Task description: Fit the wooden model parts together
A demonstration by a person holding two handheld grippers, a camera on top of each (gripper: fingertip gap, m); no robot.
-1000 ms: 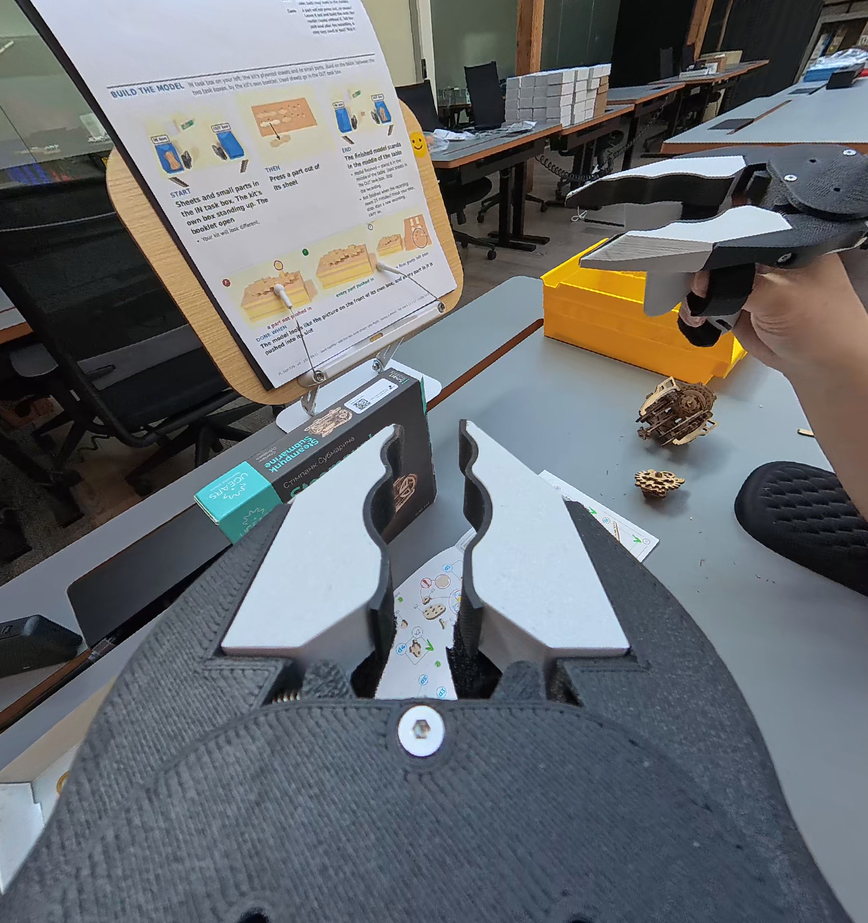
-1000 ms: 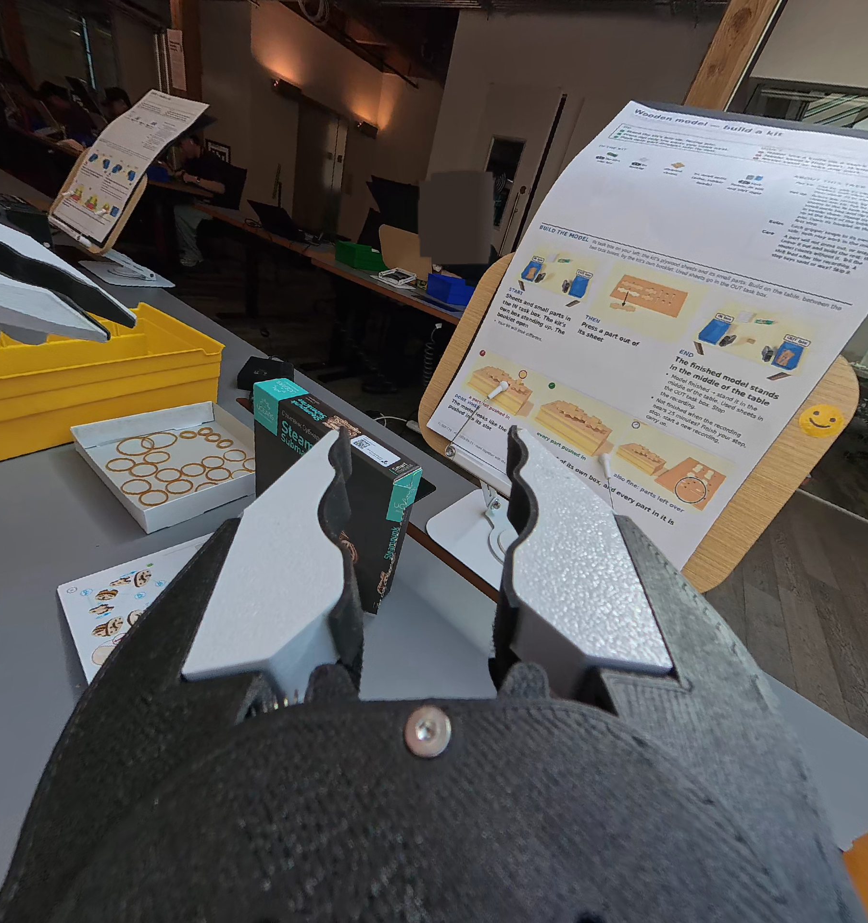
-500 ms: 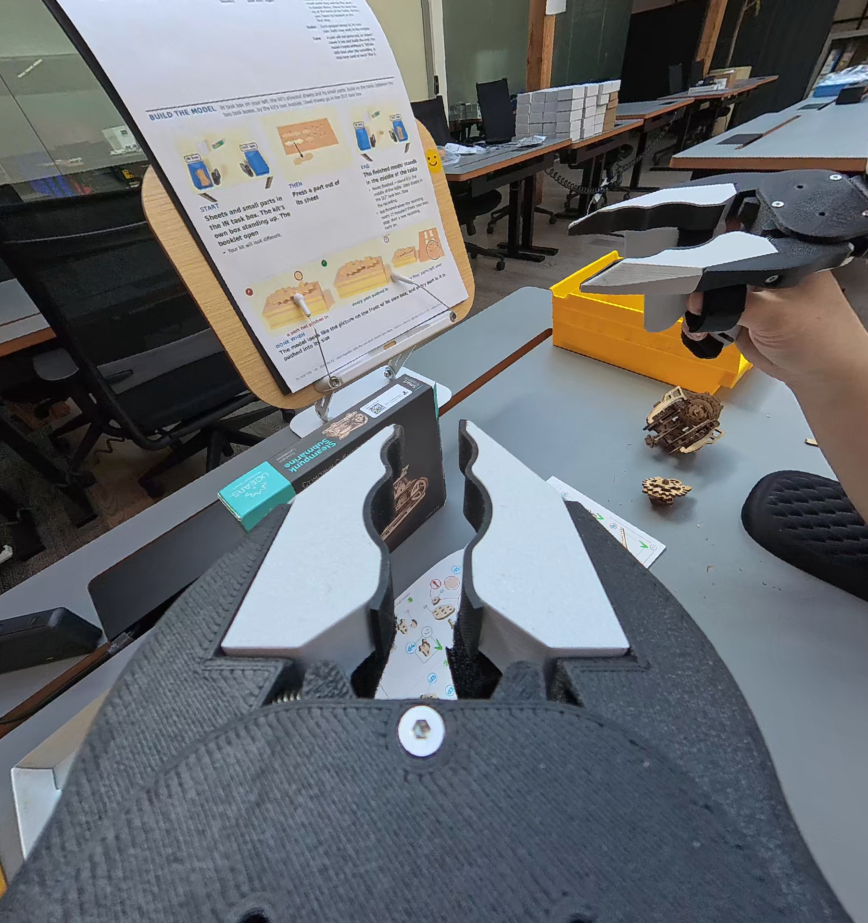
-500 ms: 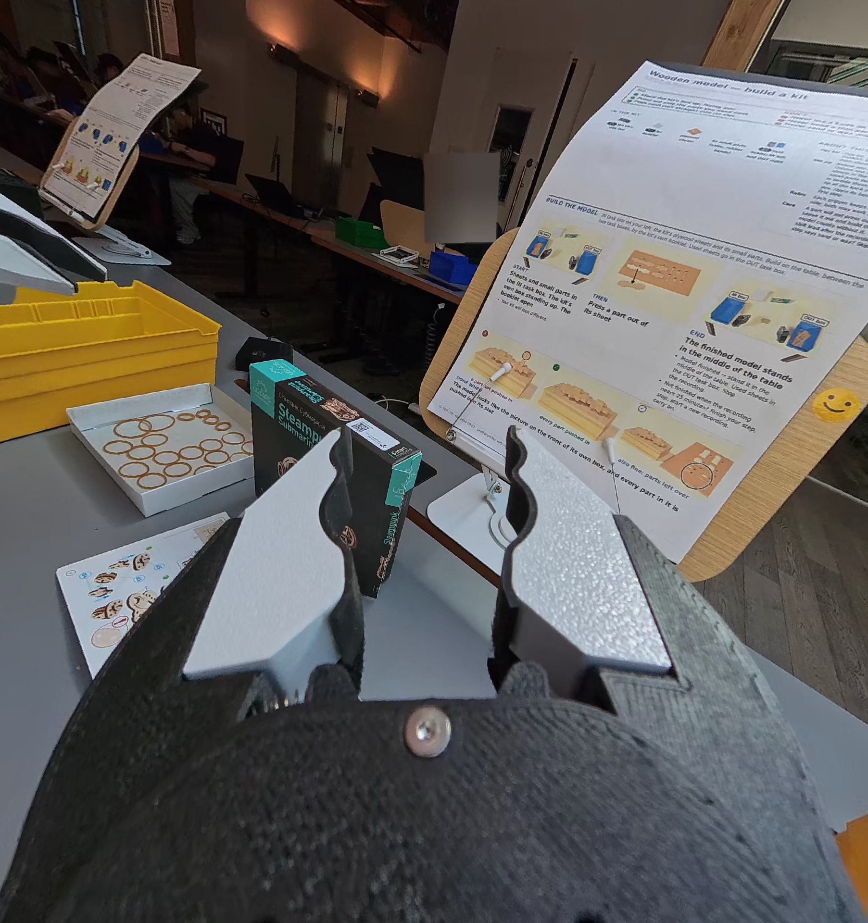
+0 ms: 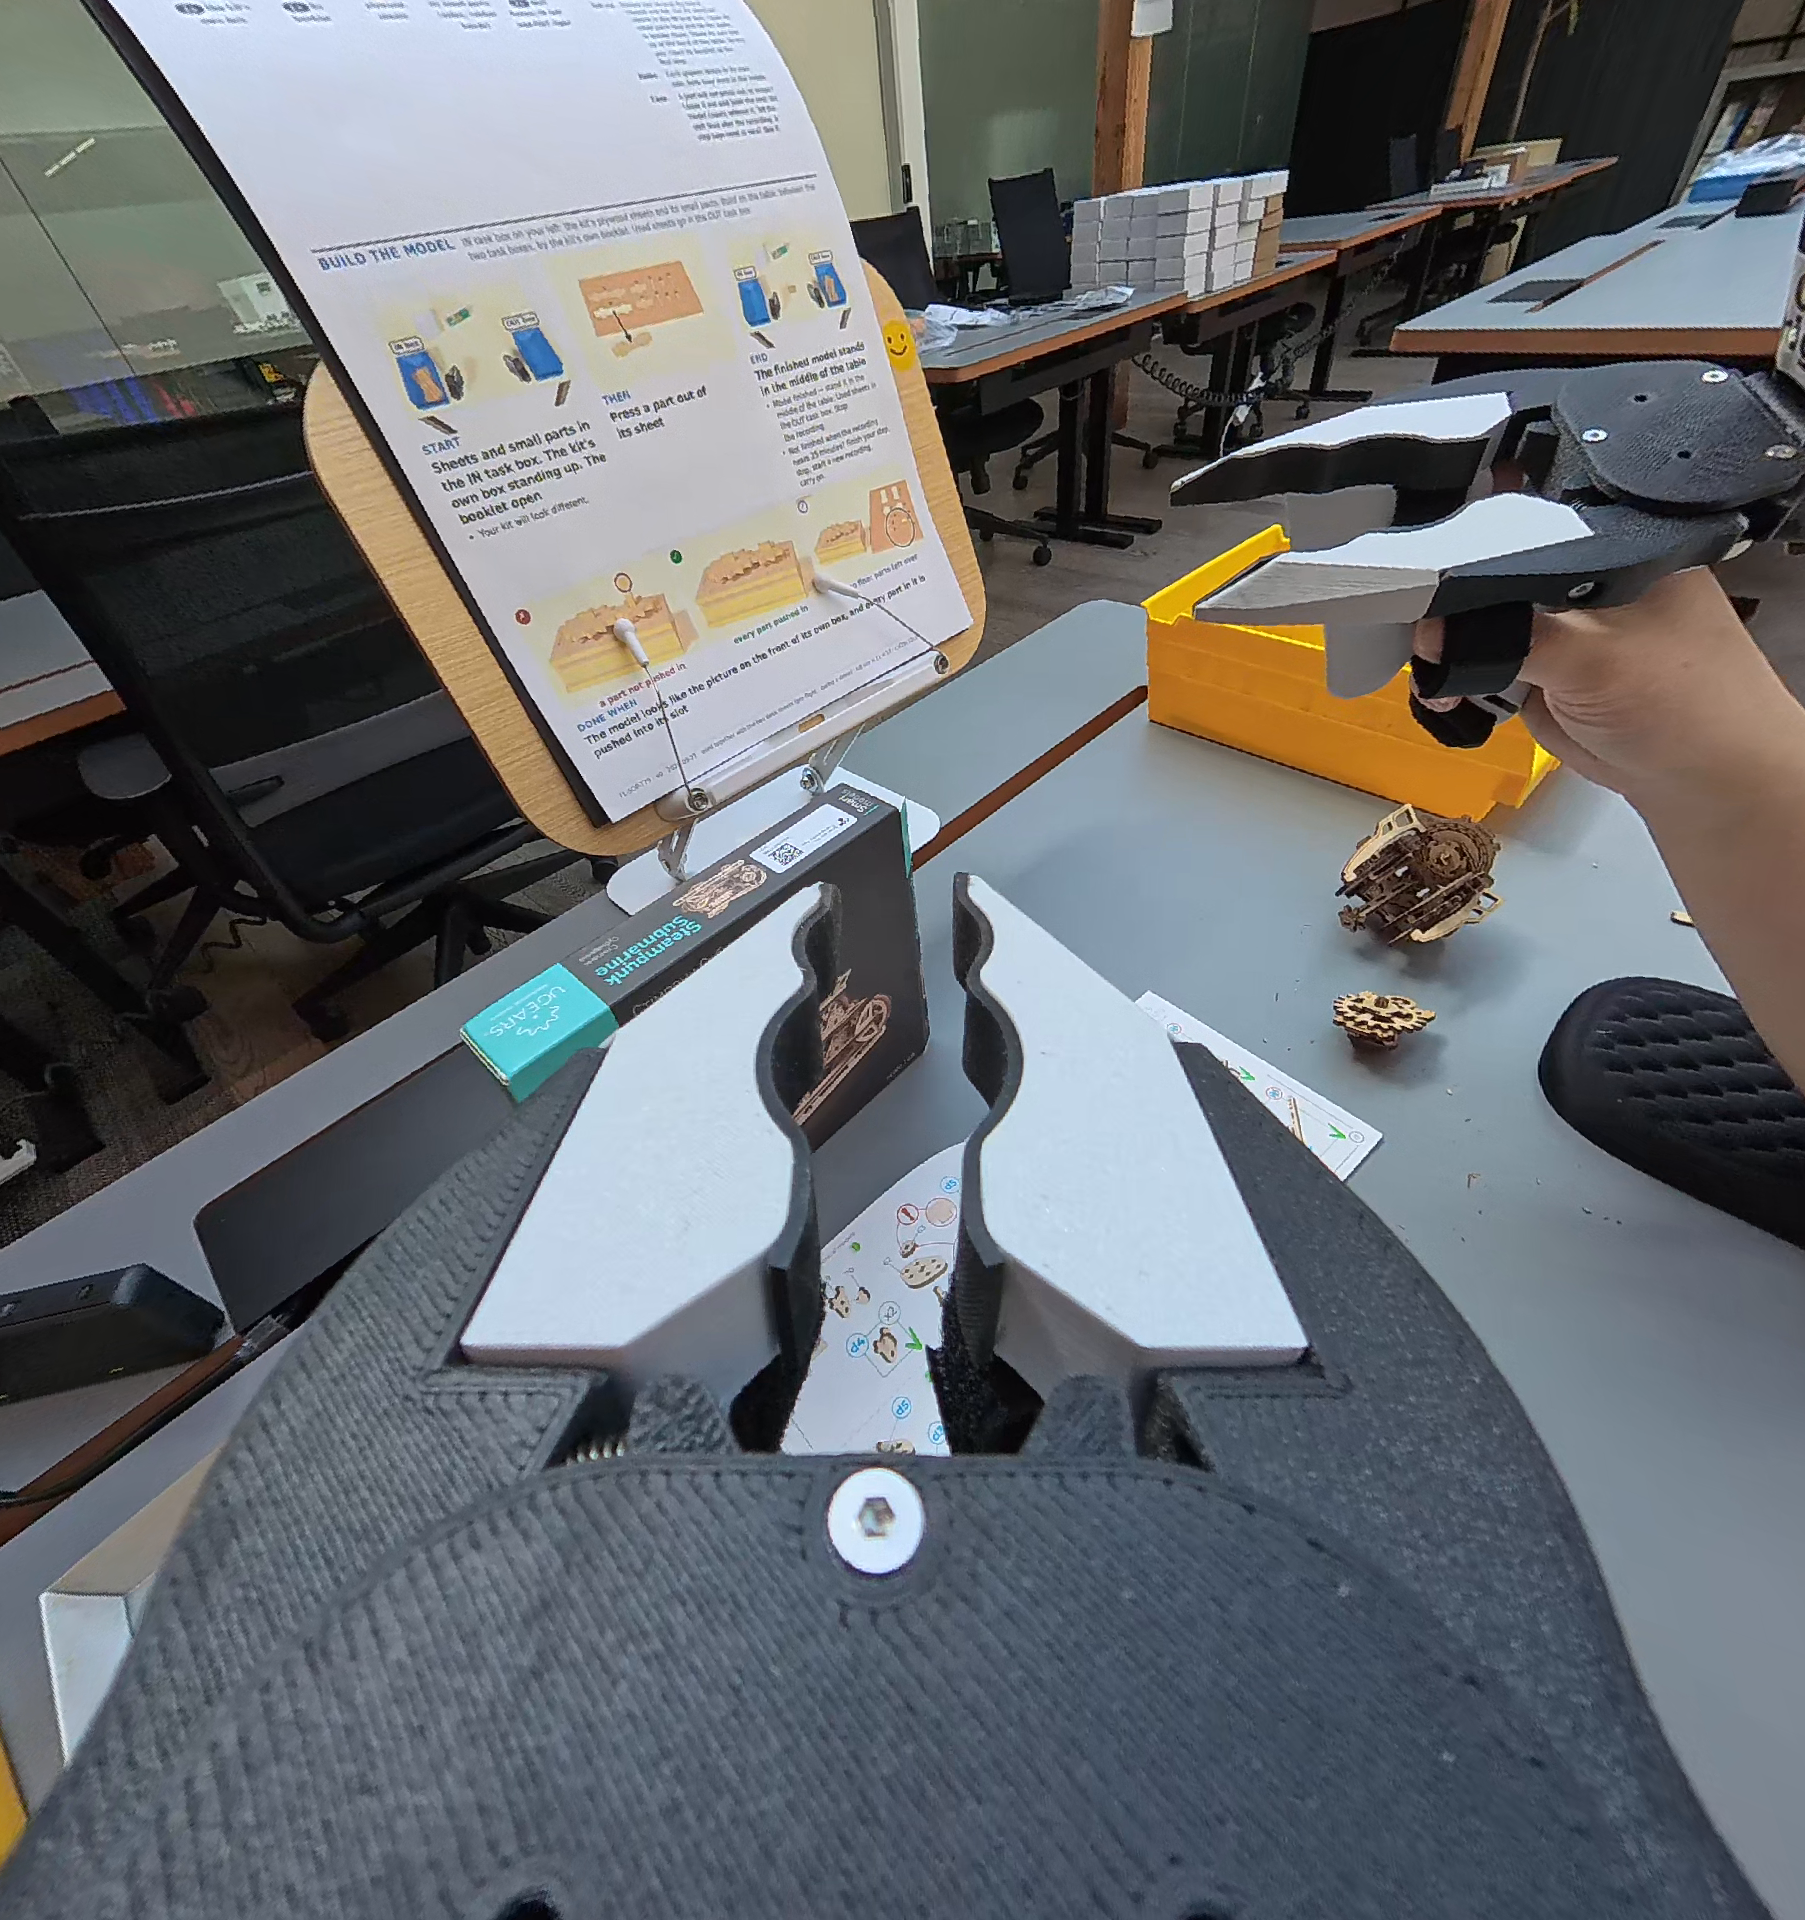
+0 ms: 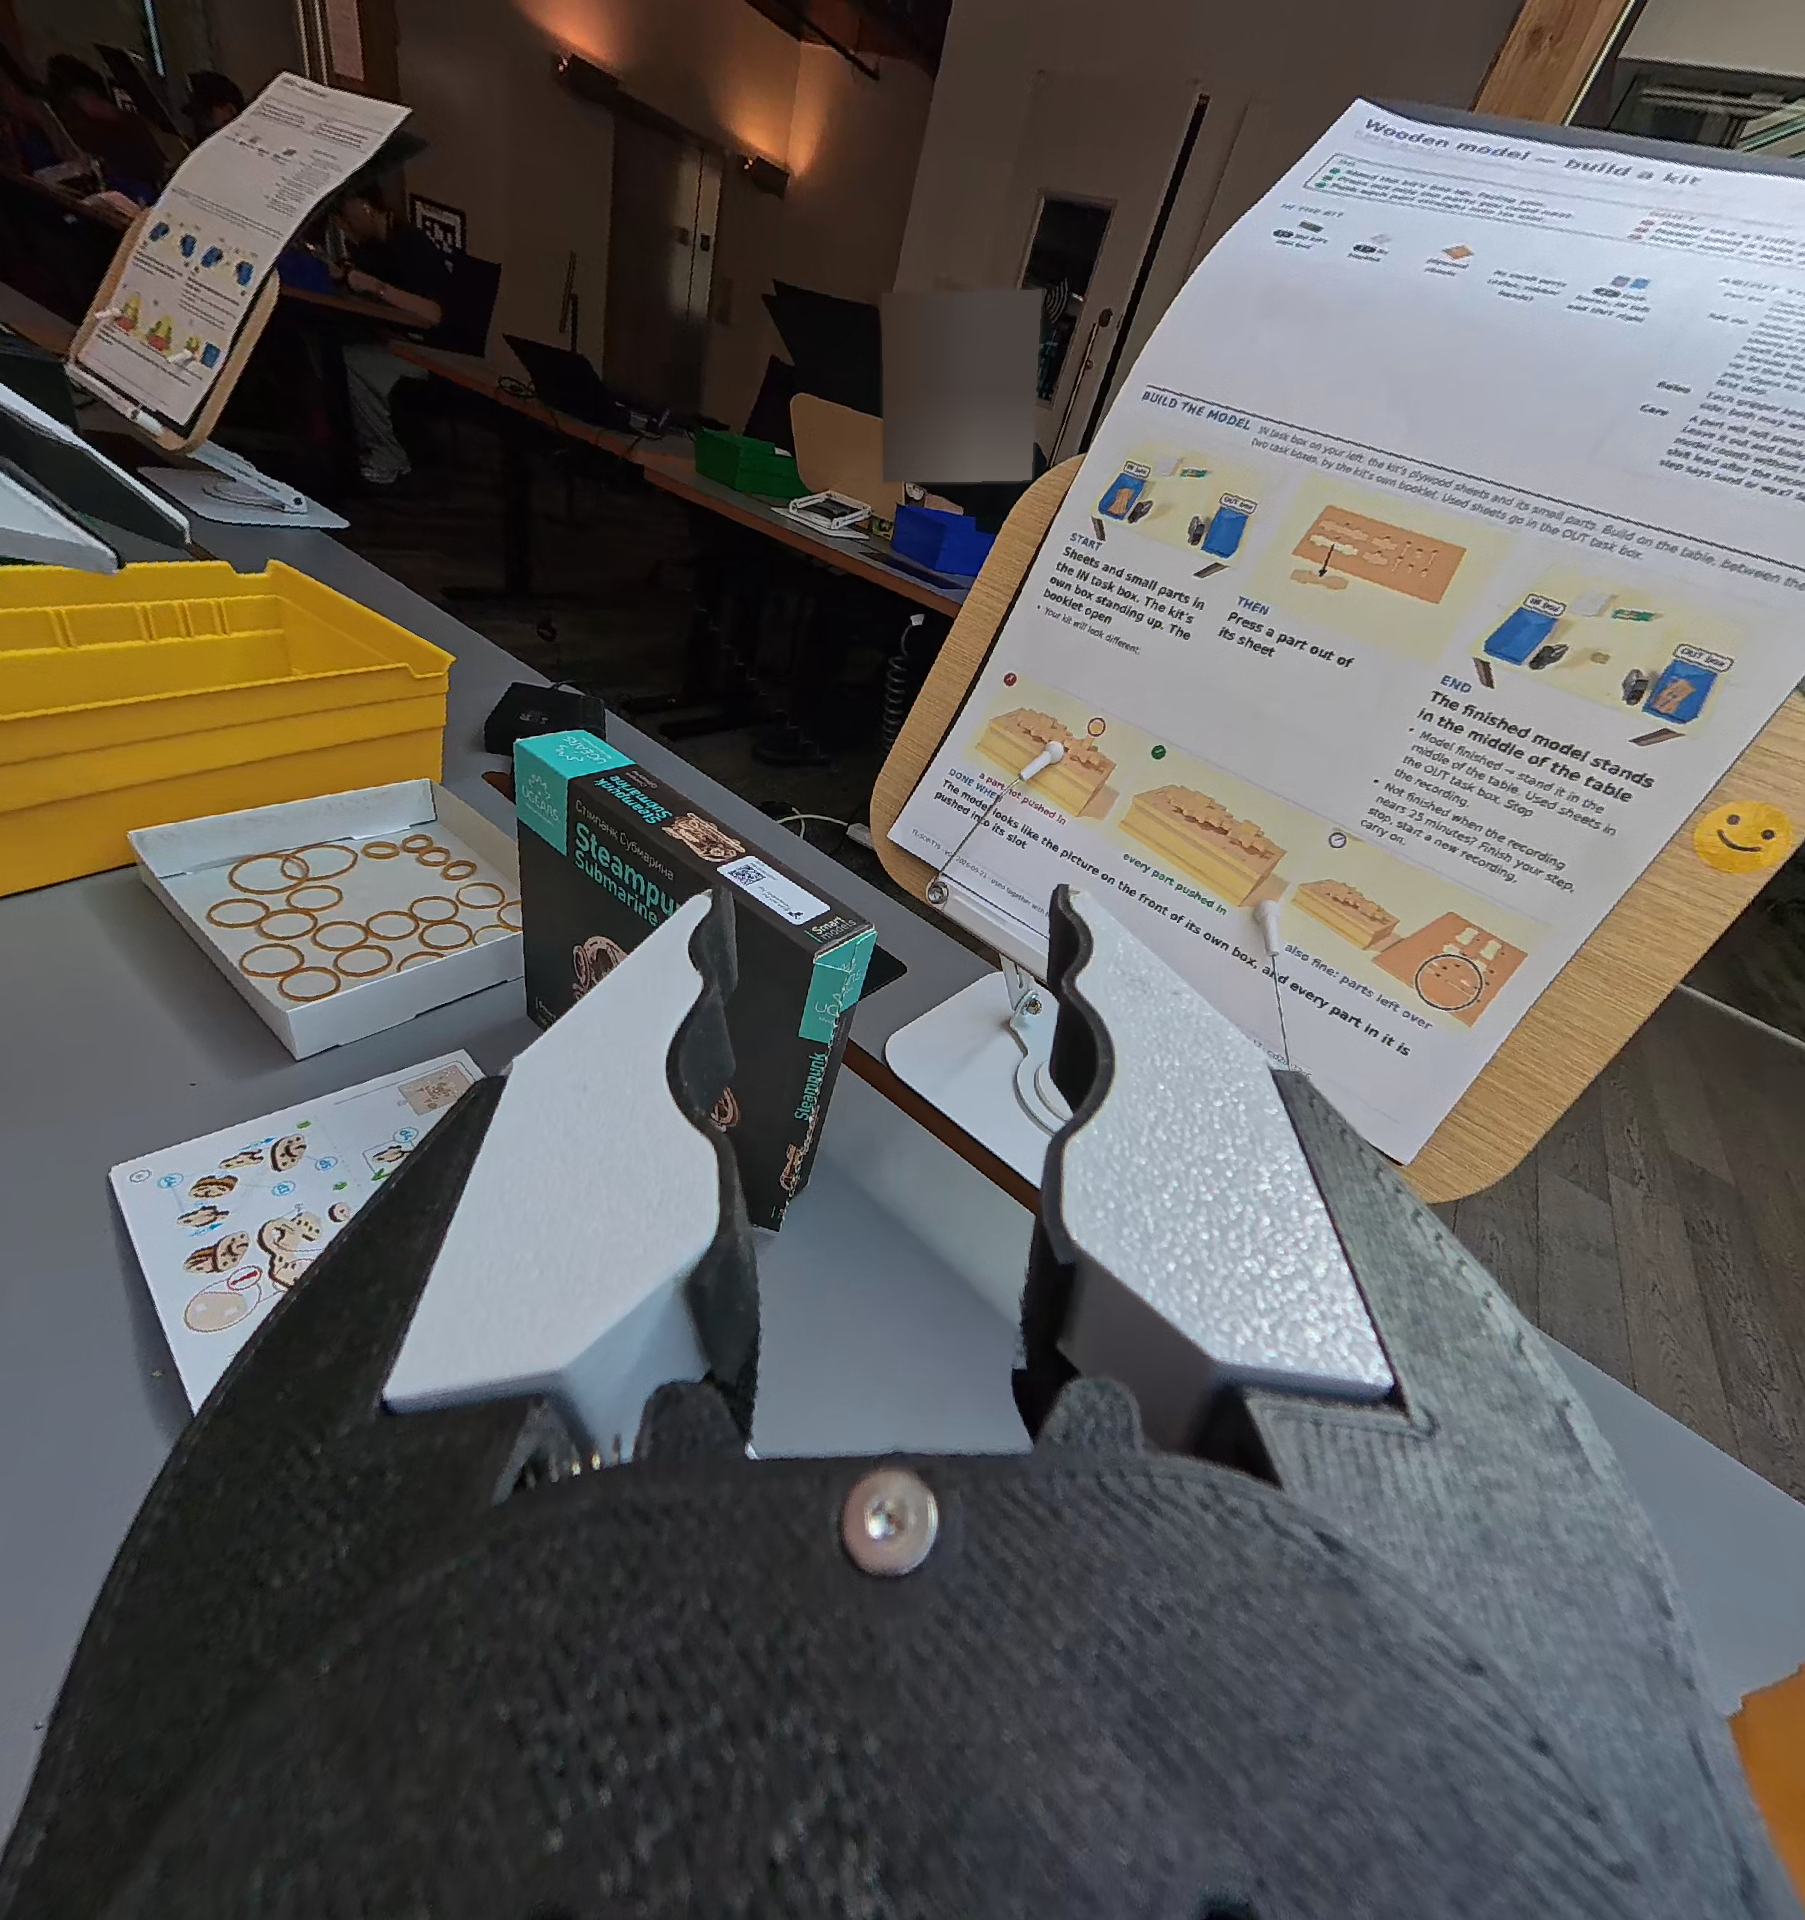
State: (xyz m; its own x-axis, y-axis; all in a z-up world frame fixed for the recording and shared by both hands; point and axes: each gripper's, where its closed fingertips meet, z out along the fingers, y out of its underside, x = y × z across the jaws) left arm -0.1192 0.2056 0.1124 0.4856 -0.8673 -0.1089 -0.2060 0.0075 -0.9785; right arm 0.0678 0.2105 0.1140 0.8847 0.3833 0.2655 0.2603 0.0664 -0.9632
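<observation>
A partly built wooden model point(image 5: 1417, 878) and a small wooden gear part point(image 5: 1381, 1018) lie on the grey table point(image 5: 1137, 862), to the right of my left gripper point(image 5: 893, 904). That gripper is open and empty, above the open booklet point(image 5: 1272, 1101) and pointing at the upright dark kit box point(image 5: 752, 966). My right gripper point(image 6: 882, 914) is open and empty and points at the same kit box point(image 6: 669, 935). It also shows in the left wrist view point(image 5: 1241, 540), held high in a hand over the yellow tray point(image 5: 1293, 686).
An instruction sheet on a wooden stand point(image 5: 617, 416) rises behind the box. A white tray of wooden rings point(image 6: 337, 914) and a stack of yellow trays point(image 6: 171, 707) sit at the left. A black padded rest point(image 5: 1708, 1101) lies by the person's forearm.
Both grippers have drifted slightly, so the views shift a little. The jaws are unchanged and nothing on the table has moved.
</observation>
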